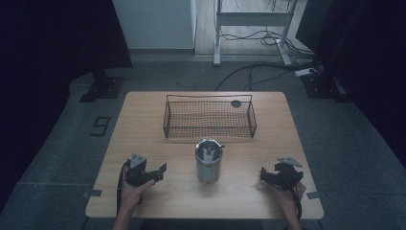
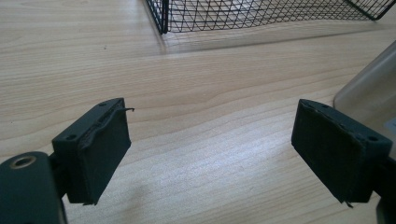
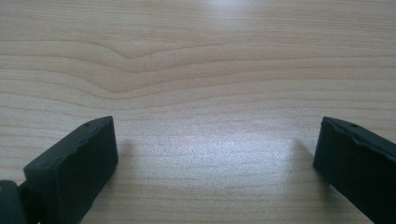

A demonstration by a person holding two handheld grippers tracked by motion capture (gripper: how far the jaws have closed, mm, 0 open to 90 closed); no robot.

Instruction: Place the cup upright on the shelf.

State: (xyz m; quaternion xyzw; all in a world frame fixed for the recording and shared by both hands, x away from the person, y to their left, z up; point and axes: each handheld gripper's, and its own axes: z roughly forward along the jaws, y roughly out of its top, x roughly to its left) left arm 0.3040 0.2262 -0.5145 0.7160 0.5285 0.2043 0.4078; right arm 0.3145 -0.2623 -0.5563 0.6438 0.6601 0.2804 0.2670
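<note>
A steel cylindrical canister (image 1: 208, 161) stands upright at the table's middle front, with something pale inside its open top. Behind it sits a black wire basket (image 1: 209, 118), which looks empty. My left gripper (image 1: 159, 171) rests low at the front left, open, pointing toward the canister. In the left gripper view its jaws stand wide apart over bare wood, the left gripper (image 2: 210, 156) holding nothing, with the canister's side (image 2: 371, 93) at the right edge and the basket's corner (image 2: 161, 18) ahead. My right gripper (image 1: 265, 174) lies at the front right, open. The right gripper (image 3: 217, 163) holds nothing.
A small dark round disc (image 1: 235, 103) lies on the wooden table (image 1: 143, 120) behind the basket's right end. Beyond the table stand a white cabinet (image 1: 155, 24), a desk frame (image 1: 251, 28) and floor cables (image 1: 268, 67). Dark curtains flank both sides.
</note>
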